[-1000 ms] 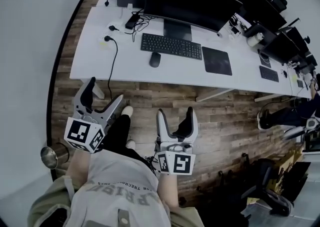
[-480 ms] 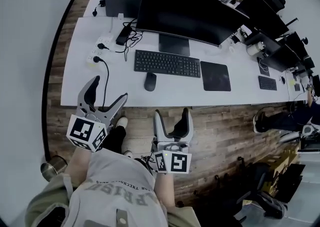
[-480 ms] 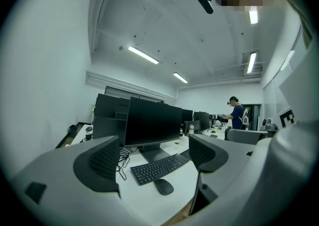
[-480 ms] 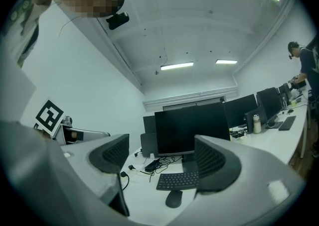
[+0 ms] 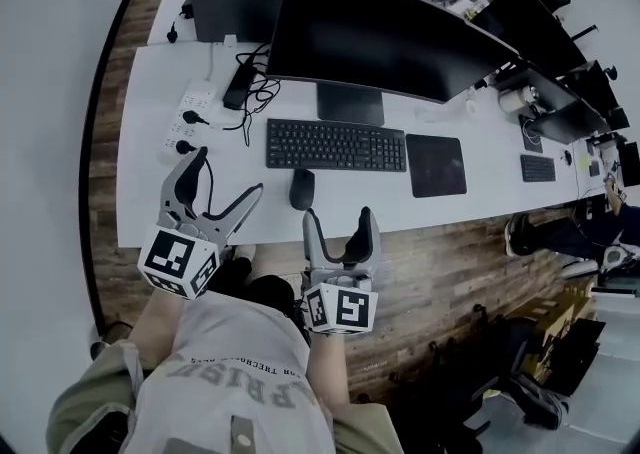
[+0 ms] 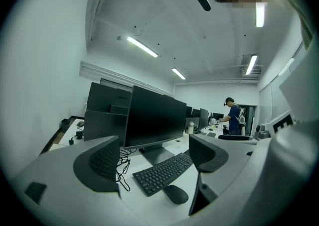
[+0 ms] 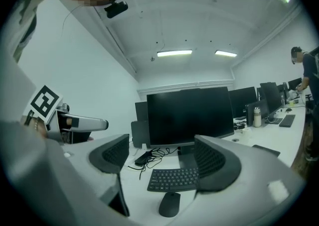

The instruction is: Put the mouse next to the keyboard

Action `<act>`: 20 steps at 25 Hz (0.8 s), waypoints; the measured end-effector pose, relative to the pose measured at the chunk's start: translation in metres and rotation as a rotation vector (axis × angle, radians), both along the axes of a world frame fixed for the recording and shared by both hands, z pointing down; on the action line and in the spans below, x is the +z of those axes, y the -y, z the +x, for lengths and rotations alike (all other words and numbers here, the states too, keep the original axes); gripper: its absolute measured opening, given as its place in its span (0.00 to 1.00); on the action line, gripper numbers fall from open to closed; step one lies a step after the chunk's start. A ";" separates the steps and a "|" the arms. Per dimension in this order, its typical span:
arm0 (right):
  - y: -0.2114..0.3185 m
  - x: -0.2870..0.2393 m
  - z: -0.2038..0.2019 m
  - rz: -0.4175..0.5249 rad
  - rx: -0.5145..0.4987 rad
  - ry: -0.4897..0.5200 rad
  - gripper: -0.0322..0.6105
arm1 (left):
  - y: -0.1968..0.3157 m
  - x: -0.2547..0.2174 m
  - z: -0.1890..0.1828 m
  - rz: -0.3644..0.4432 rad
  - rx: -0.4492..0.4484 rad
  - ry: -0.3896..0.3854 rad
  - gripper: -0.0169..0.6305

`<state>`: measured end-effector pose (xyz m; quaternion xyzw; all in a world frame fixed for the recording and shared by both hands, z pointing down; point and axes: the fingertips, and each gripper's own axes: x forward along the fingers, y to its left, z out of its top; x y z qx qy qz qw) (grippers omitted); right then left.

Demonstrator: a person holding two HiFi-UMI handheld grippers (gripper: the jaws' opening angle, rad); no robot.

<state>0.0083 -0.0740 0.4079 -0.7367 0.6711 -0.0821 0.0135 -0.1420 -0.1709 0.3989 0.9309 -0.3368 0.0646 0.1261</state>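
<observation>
Both grippers had closed in on the worktop (image 5: 150, 177) since a second earlier. Back then they hung over the floor, well short of its edge. Now the left gripper (image 5: 228, 174) sat over the near edge and the right gripper (image 5: 339, 215) had its tips right at the edge.

Left jaws were wide apart, nothing between them. Right jaws were also apart and empty. Neither was touching anything yet.

The mouse (image 5: 302, 188) lay on the worktop just ahead of the right jaws, slightly toward their left jaw in the head view. In the right gripper view it sat low and nearly centred in the gap. From the left jaws it lay ahead and off toward their right jaw. The keyboard (image 5: 336, 145) was just beyond the mouse, further out from both sets of jaws, with the mouse in front of its long near edge, not at its side.

I judged this as approach, with the grasp not started. The right jaws looked held open and lined up on the mouse because they were nearest and square to it. The left looked parked open as a spare. The dark mouse pad (image 5: 437, 165), out past the right jaw, sat at the keyboard's end, a likely drop spot.
</observation>
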 end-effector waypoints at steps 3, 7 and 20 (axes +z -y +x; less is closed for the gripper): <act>0.015 0.029 0.004 -0.079 0.008 0.014 0.67 | 0.010 0.010 0.005 -0.024 0.010 0.009 0.67; 0.032 0.071 0.006 -0.181 -0.004 0.034 0.67 | 0.019 0.019 0.011 -0.049 0.010 0.024 0.67; 0.065 0.236 0.008 -0.544 -0.055 0.079 0.67 | 0.026 0.028 0.028 -0.058 -0.011 0.079 0.67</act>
